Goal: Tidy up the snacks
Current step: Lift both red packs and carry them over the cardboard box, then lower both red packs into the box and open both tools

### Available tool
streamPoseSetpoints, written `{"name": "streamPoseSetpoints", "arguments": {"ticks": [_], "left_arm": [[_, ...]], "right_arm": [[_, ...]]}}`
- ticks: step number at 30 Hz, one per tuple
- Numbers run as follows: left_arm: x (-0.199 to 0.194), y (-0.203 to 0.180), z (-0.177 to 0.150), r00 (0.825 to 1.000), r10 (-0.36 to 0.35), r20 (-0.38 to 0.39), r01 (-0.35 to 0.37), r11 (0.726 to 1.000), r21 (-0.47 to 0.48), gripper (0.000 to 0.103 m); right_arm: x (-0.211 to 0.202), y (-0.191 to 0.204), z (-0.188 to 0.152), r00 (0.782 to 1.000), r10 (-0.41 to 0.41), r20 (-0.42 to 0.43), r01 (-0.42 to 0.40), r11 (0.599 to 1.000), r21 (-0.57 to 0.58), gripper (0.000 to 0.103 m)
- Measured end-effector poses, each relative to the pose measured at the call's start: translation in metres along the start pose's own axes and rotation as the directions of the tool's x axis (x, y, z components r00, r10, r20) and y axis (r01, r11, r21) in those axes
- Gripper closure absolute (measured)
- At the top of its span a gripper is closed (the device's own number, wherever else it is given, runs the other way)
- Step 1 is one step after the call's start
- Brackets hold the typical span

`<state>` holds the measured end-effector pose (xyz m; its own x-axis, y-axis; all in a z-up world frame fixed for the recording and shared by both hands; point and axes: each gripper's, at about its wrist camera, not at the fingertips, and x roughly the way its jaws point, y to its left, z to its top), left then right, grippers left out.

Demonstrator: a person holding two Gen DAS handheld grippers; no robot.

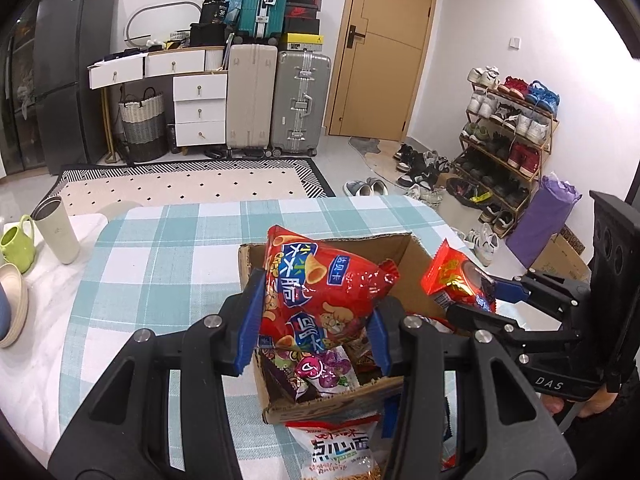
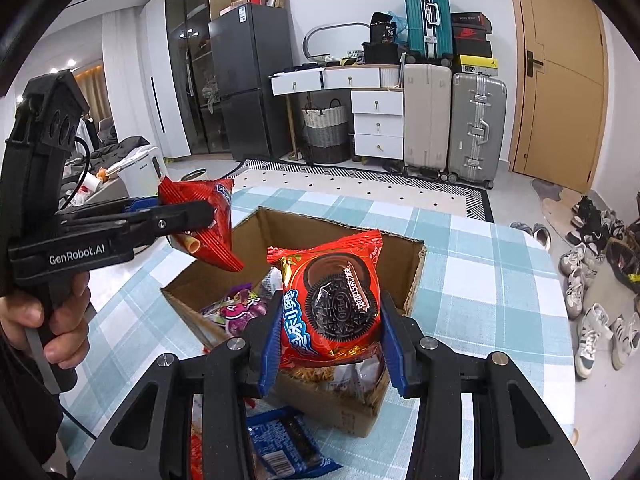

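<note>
My left gripper [image 1: 314, 320] is shut on a red bag of cone-shaped crisps [image 1: 320, 292] and holds it above the open cardboard box [image 1: 332, 400]; the same bag shows in the right wrist view [image 2: 208, 224]. My right gripper [image 2: 330, 332] is shut on a red Oreo packet [image 2: 334, 300] above the box [image 2: 416, 264]; the packet also shows in the left wrist view [image 1: 456, 284]. The box holds a purple sweets packet [image 2: 240, 308] and other snacks.
The box stands on a table with a teal checked cloth [image 1: 160, 248]. A white noodle snack bag [image 1: 336, 452] and a blue packet [image 2: 288, 444] lie in front of it. A beige tumbler [image 1: 56, 232], green mug [image 1: 16, 244] and bowls [image 1: 12, 312] stand at the left.
</note>
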<state>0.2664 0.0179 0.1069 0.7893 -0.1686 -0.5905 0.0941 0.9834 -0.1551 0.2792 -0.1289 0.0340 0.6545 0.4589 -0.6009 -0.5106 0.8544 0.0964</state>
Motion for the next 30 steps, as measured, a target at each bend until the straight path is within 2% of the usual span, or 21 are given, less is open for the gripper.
{"name": "streamPoseSetpoints", "arguments": {"ticks": [15,20,27,30], "left_arm": [[0.067,0.005,-0.004,0.998,0.004,-0.061,-0.002,0.999,0.035,0.06],[0.083,0.002,-0.008,0.997,-0.003,-0.079,0.007,0.999,0.047,0.06],[0.1,-0.006,-0.011,0.997,0.032,-0.069,-0.025,0.995,0.101,0.06],[0.11,-0.009,-0.014,0.996,0.014,-0.087,-0.004,0.994,0.109,0.06]], "right_arm": [[0.04,-0.007,0.003,0.999,0.006,-0.041,-0.007,1.0,-0.018,0.06],[0.05,-0.01,0.001,0.998,0.006,-0.055,-0.007,1.0,-0.017,0.06],[0.06,-0.006,0.004,0.998,-0.019,-0.056,0.016,0.998,-0.053,0.059],[0.062,-0.006,0.005,0.998,-0.026,-0.056,0.023,0.998,-0.062,0.059]]}}
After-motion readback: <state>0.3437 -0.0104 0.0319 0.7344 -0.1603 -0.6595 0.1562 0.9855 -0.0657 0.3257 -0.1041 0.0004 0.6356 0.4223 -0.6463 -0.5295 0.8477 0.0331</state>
